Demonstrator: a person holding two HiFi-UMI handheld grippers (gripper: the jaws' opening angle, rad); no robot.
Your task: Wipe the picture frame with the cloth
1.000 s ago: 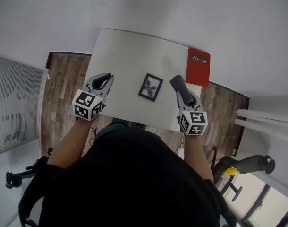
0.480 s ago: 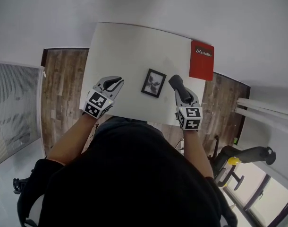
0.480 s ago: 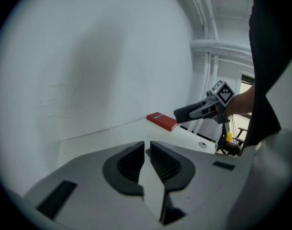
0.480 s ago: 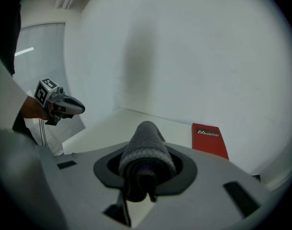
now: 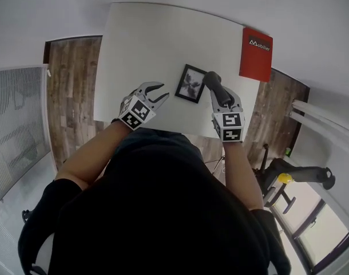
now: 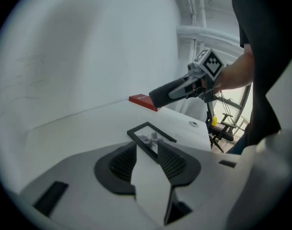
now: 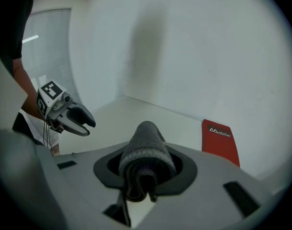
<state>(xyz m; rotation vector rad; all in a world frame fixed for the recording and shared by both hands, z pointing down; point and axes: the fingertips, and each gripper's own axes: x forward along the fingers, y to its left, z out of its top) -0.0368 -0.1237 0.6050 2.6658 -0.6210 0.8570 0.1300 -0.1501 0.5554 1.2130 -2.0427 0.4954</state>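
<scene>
White and nearly bare, the bench (image 5: 140, 44) stands against a pale wall, with wood-plank floor (image 5: 68, 79) showing at its left and right ends.

Over its near edge, the left hand-held gripper (image 5: 161, 92) is tipped downward with its jaws opening. Nothing is between them. In the left gripper view the gap shows only the bench top, and the picture frame (image 5: 191, 83) lies a little way beyond the tips. This gripper sits just left of the frame and does not touch it.

The right hand-held gripper (image 5: 216, 90) is on the frame's other side, also angled down, with its jaws closed on a rolled grey cloth (image 7: 146, 152). The roll fills the space between the pads and sticks out past them as a rounded end. In the head view that end sits by the frame's far right corner. In the left gripper view it hangs in the air above the bench, clear of the frame.

The frame itself is thin, black and rectangular, with a dark picture under its glass. It lies flat on the near right part of the bench, between the two grippers and turned slightly askew to the bench edge.

Farther out, a red booklet (image 5: 256, 54) with white lettering rests at the far right corner. White slatted blinds (image 5: 17, 125) cover the window at far left.
</scene>
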